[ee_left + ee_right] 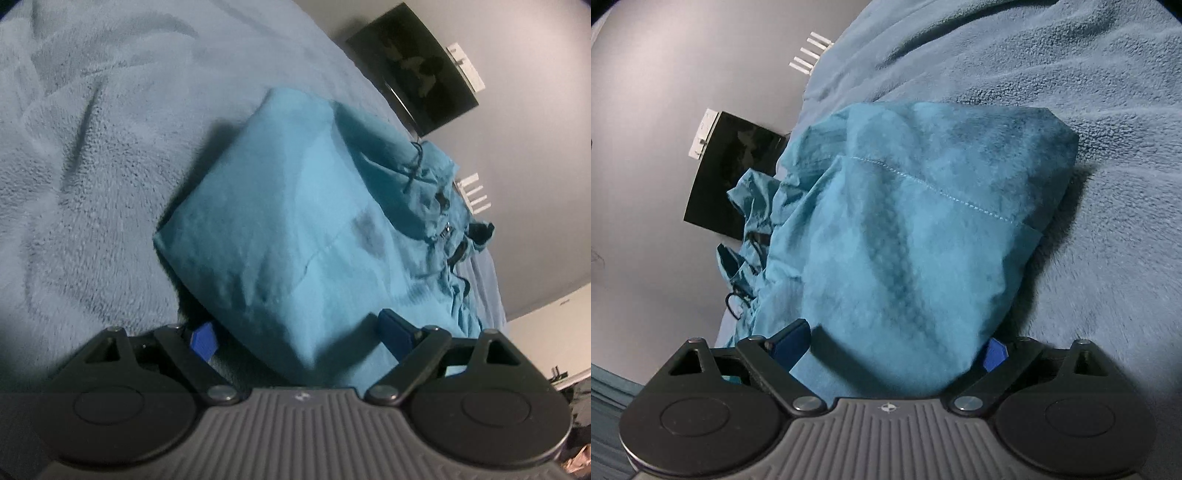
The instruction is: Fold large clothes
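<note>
A teal garment (295, 221) with black drawstrings lies folded on a blue fleece blanket (92, 147). In the left wrist view my left gripper (299, 332) has its blue fingers (395, 330) spread wide, and a folded corner of the garment sits between them. In the right wrist view the same garment (905, 240) bulges up between the wide-spread blue fingers (792, 341) of my right gripper (894, 343). The cloth hides both grippers' fingertips. The gathered drawstring end (746, 258) lies at the far side.
The fleece blanket (1071, 92) covers the bed all around the garment. A dark framed picture (417, 66) hangs on the grey wall (665, 74) beyond the bed. White slats (809, 55) stand at the bed's far edge.
</note>
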Tool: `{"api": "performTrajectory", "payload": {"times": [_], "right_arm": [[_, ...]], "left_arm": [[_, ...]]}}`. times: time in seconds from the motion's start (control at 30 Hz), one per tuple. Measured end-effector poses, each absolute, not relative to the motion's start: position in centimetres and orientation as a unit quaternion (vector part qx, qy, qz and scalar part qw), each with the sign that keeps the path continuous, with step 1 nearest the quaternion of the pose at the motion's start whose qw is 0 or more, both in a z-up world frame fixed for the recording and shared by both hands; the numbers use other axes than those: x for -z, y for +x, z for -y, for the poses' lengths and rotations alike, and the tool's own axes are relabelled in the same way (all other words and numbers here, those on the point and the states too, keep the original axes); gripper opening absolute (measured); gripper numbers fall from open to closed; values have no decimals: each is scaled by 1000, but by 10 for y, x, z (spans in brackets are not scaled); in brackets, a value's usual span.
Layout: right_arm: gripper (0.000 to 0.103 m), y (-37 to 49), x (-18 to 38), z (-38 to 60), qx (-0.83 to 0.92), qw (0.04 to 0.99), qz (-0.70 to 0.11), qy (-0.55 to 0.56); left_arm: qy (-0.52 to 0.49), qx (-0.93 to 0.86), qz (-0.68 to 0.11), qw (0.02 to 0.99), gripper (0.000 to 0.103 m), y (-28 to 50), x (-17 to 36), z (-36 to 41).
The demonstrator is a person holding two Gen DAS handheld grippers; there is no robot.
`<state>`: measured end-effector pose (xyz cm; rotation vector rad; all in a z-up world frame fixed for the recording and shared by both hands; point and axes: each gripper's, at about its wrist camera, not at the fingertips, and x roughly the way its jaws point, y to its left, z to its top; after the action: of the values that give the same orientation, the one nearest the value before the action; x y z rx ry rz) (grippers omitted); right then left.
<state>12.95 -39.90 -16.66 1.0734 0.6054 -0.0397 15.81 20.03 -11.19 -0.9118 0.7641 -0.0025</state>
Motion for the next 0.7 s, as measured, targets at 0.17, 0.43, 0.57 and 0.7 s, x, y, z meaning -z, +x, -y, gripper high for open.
{"api": "performTrajectory", "payload": {"times": [0.17, 0.43, 0.57, 0.7], "right_arm": [[88, 134, 168, 398, 34, 828, -256, 498], [71, 141, 158, 395, 21, 842, -230, 487], [33, 139, 161, 400, 12, 835, -220, 504], [15, 126, 135, 391, 3, 860, -203, 468]], "left_arm": [[-416, -2, -343, 842, 72, 164, 108, -197], [-419, 7, -330, 846, 43, 171, 112, -200], [-432, 8, -312, 846, 16, 164, 107, -199], [-397, 18, -303, 866, 4, 144, 82, -185]]}}
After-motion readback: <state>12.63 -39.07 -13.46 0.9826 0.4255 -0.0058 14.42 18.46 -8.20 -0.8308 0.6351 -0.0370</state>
